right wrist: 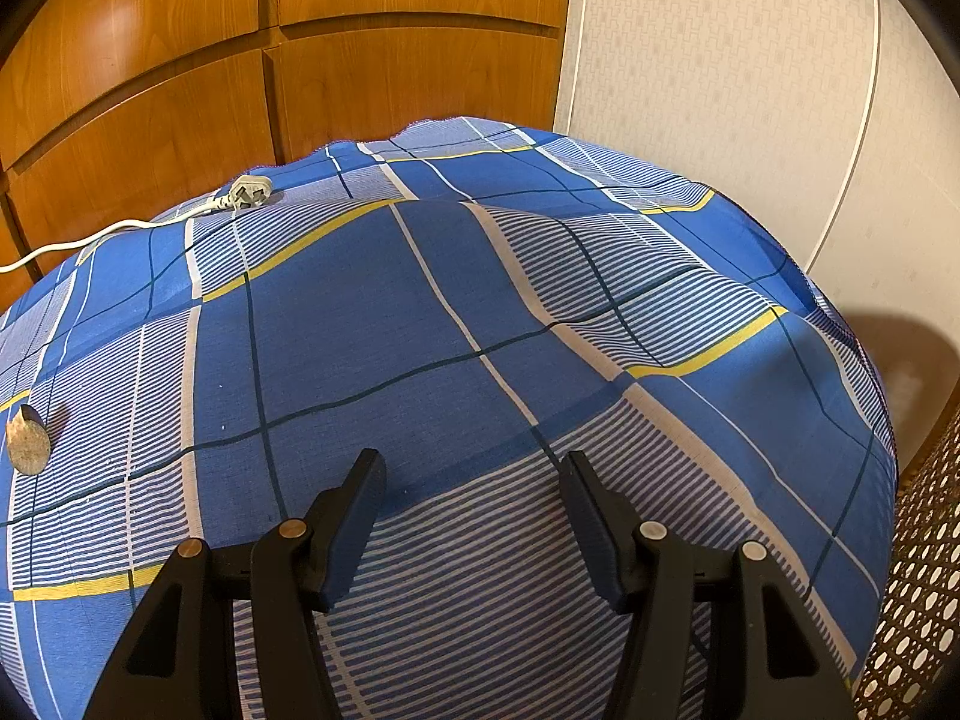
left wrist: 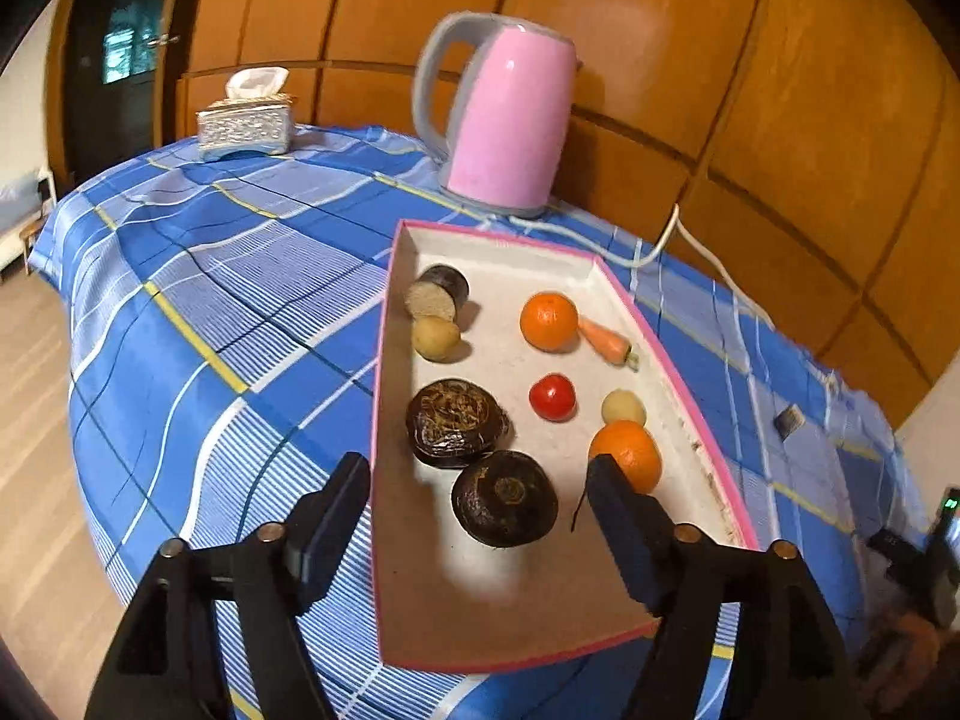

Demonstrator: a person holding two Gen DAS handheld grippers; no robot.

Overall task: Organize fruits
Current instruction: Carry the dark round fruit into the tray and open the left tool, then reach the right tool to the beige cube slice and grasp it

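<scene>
In the left wrist view a pink-rimmed shallow box (left wrist: pixel 678 372) lies on the blue checked cloth. It holds two oranges (left wrist: pixel 548 321) (left wrist: pixel 630 455), a red tomato (left wrist: pixel 552 397), a small carrot (left wrist: pixel 606 341), two pale potatoes (left wrist: pixel 435 337) (left wrist: pixel 624 407), a cut dark piece (left wrist: pixel 438 293) and two dark round fruits (left wrist: pixel 453 423) (left wrist: pixel 505 498). My left gripper (left wrist: pixel 477 480) is open and empty above the box's near end, its right finger just in front of the near orange. My right gripper (right wrist: pixel 471 480) is open and empty over bare cloth.
A pink kettle (left wrist: pixel 507 120) stands behind the box, its white cord (left wrist: pixel 666 240) trailing right. A silver tissue box (left wrist: pixel 246 123) sits far left. In the right wrist view a plug (right wrist: pixel 249 193) and a small brown object (right wrist: pixel 27 441) lie on the cloth; a woven chair (right wrist: pixel 918 570) is at right.
</scene>
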